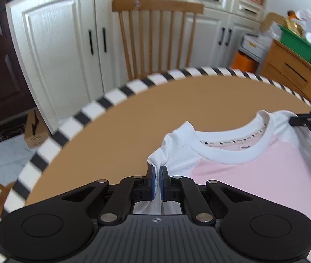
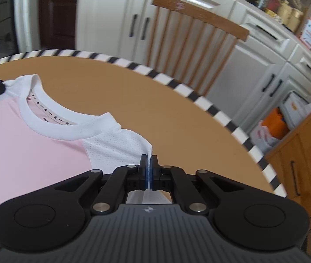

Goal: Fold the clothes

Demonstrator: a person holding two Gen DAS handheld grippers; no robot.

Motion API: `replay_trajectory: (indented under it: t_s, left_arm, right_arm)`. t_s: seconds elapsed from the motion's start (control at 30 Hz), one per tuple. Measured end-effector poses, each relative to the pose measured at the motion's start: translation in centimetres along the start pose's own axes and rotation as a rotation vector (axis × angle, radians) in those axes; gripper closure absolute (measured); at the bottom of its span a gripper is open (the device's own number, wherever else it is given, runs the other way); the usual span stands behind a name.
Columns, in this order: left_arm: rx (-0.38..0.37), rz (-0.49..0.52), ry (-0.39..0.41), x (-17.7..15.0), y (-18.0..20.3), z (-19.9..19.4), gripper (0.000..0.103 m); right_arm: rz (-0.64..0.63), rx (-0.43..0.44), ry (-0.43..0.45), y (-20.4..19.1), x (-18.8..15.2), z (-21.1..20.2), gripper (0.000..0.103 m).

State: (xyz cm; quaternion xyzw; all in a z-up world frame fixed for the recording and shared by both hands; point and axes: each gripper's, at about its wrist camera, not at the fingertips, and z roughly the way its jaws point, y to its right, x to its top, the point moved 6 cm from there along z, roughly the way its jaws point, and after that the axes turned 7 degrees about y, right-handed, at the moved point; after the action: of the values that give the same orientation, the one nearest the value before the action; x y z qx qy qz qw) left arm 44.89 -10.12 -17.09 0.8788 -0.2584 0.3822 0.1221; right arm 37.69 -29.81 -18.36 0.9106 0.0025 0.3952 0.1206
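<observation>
A pink T-shirt (image 1: 254, 175) with white collar and white mesh shoulders lies on the round brown table (image 1: 122, 131). My left gripper (image 1: 157, 171) is shut on the shirt's left shoulder fabric. My right gripper (image 2: 149, 160) is shut on the shirt's (image 2: 35, 157) right shoulder fabric. Each gripper shows at the edge of the other's view: the right gripper (image 1: 295, 120) at the far shoulder, the left gripper (image 2: 0, 87) at the opposite shoulder. The shirt's lower part is out of view.
The table has a black-and-white striped rim (image 1: 89, 107). A wooden chair (image 1: 155, 39) stands behind it, before white cabinets (image 1: 57, 43). A wooden dresser (image 1: 291, 72) with clutter is at right. A cardboard box (image 1: 34, 131) sits on the floor.
</observation>
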Motion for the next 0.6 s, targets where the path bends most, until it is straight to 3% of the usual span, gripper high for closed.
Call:
replay_trajectory:
  t_s: [0.13,0.17,0.23,0.3,0.37,0.5,0.6]
  left_arm:
    - [0.053,-0.018,0.035,1.8,-0.2,1.8,0.096]
    - [0.066,-0.022,0.044,2.2,-0.3,2.2,0.091]
    - [0.086,-0.043,0.073,2.8,-1.3,1.8,0.087]
    - [0.094,-0.084,0.123,3.0,-3.9,-0.7,0.075]
    - [0.098,-0.132,0.154,2.6,-6.7,-3.3,0.074]
    - [0.110,-0.275,0.049,-1.9,-12.6,-7.6,0.073]
    - [0.118,-0.373,-0.023,-5.4,-14.6,-9.1,0.065]
  right_arm:
    - [0.084,-0.034,-0.025,0.8,0.4,2.0,0.096]
    - [0.104,-0.041,-0.029,1.0,0.2,1.9,0.092]
    - [0.163,-0.040,0.008,2.1,-0.2,0.5,0.084]
    - [0.254,-0.037,0.081,4.6,-0.8,-2.6,0.066]
    - [0.357,-0.061,0.136,8.2,-2.5,-6.4,0.066]
    - [0.642,-0.146,0.069,14.4,-9.1,-11.2,0.064]
    - [0.756,-0.184,-0.002,15.0,-13.5,-12.2,0.064]
